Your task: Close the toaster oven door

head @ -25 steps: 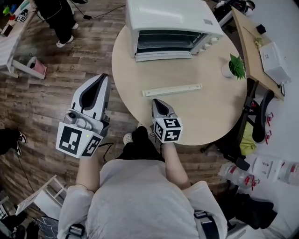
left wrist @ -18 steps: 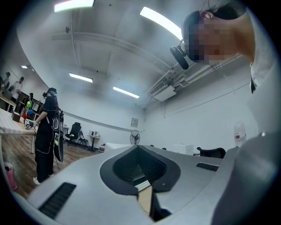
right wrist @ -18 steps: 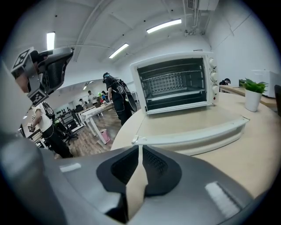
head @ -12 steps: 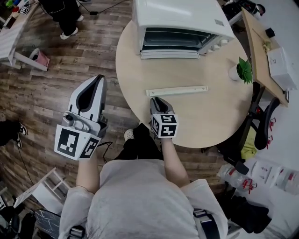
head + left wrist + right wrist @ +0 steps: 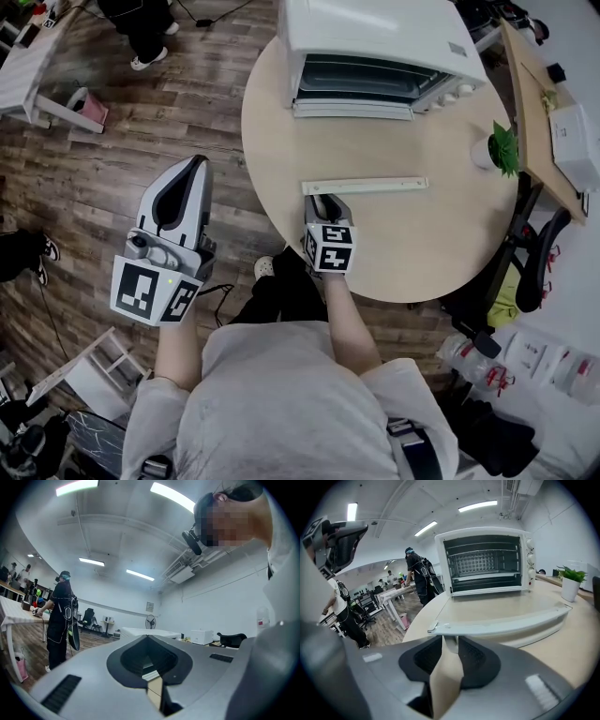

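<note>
Right claw [image 5: 321, 199], jaws just spreading wide and pinching nothing, is nosing up to the left end of the door handle [image 5: 366, 186] lying low over the counter [image 5: 422, 253] before the open oven [image 5: 375, 47], left claw [image 5: 195, 164] hanging pressed together; lifting from that end is risking a slip

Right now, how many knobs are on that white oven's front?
3, in a column on the toaster oven's right-hand panel: top knob, middle knob, bottom knob. None appears hidden.
</note>
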